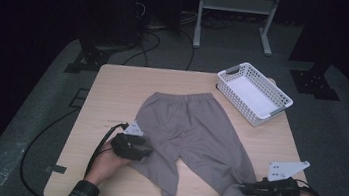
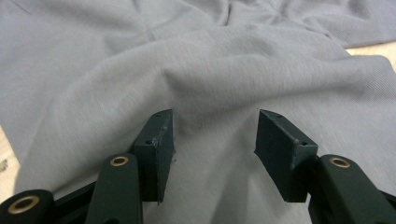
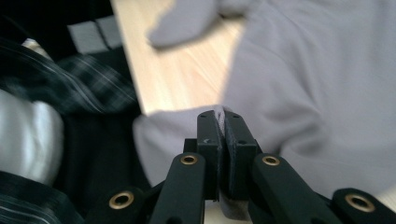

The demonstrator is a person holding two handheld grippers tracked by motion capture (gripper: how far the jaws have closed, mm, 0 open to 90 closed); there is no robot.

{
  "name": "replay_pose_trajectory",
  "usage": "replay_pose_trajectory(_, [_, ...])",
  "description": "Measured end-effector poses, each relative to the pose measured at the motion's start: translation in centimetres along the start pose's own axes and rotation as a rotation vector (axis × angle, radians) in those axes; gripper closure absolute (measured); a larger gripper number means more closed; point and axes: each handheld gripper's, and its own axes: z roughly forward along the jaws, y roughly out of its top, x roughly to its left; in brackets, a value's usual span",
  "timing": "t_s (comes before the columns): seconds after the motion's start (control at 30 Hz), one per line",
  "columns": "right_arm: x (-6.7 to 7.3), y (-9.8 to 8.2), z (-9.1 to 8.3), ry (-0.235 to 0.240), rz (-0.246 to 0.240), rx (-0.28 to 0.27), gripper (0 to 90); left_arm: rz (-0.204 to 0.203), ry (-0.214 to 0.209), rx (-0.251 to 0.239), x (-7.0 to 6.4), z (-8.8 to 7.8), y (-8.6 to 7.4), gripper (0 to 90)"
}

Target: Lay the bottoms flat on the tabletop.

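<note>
**Soft trousers, one leg already pinched**

While the grey soft cotton trousers (image 1: 193, 130) lie spread on the pale wooden desk (image 1: 113, 90), the right gripper (image 1: 244, 188) has its fingers (image 3: 208, 133) closed tight on a fold of the leg hem at the near desk edge. The left gripper (image 1: 143, 150) holds its fingers (image 2: 159, 140) about half open, with the other leg's cloth between and under them, not pinched. I judge the fabric light, limp and a little slippery; it will sag and drag. Hems or waistband give the surest hold, because there the cloth is doubled.
</note>
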Motion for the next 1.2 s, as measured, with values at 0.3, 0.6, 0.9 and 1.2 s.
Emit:
replay_pose_trajectory(0.3, [-3.1,-4.5,-1.9,-0.107,0.088,0.146,80.6,0.0,0.006,0.019,0.1,0.3,-0.1,46.6])
replay_pose_trajectory(0.6, [-1.6,-0.9,-1.8,-0.087,0.055,-0.001,67.6,0.001,0.008,0.019,0.0,0.1,-0.2,46.5])
replay_pose_trajectory(0.9, [-0.2,2.2,7.1,-0.043,-0.057,0.204,64.7,0.009,0.002,0.026,-0.4,0.1,-0.4,46.5])
replay_pose_trajectory(1.2, [0.5,2.6,9.4,-0.06,-0.11,0.279,87.7,0.017,0.008,0.038,-0.6,0.3,-0.4,46.4])
